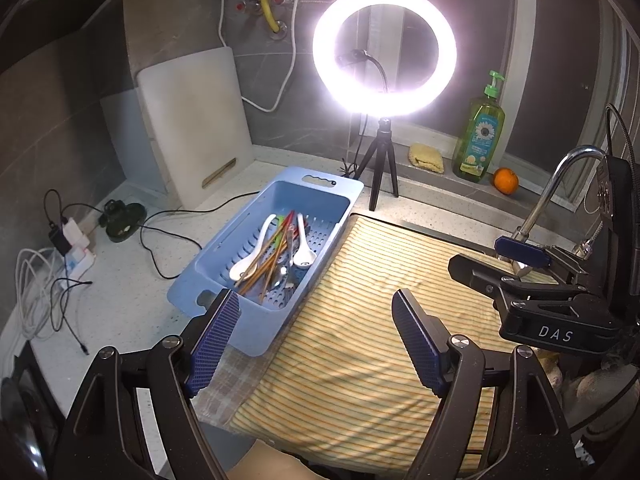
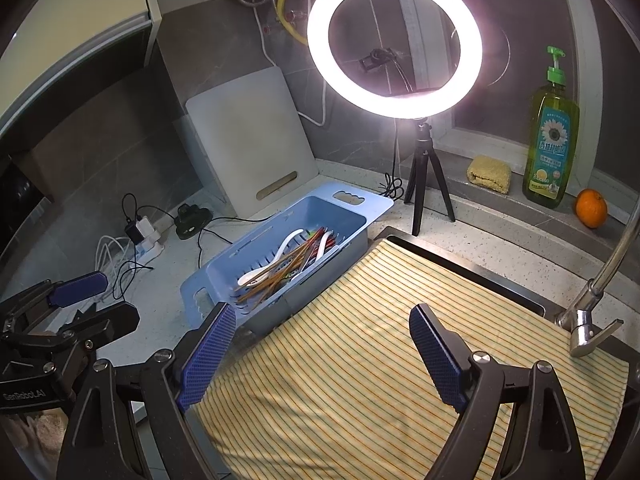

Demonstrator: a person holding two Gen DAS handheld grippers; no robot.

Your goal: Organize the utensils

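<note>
utensils (image 1: pixel 280 248) heaped in blue basket (image 1: pixel 224 256); ring light (image 1: pixel 384 50) behind | both hand-held grippers (image 1: pixel 316 334) (image 2: pixel 322 344) agape, empty

Counts: one blue basket (image 1: pixel 256 320) ahead-left of the grippers, two white spoons (image 1: pixel 304 254) in it, chopsticks (image 1: pixel 276 250) bundled, can't count. One striped cloth (image 1: pixel 360 320) under the jaws. Beyond: one ring light (image 1: pixel 384 50), one soap bottle (image 1: pixel 478 140), one orange (image 1: pixel 505 181), one sponge (image 1: pixel 426 158).
</note>
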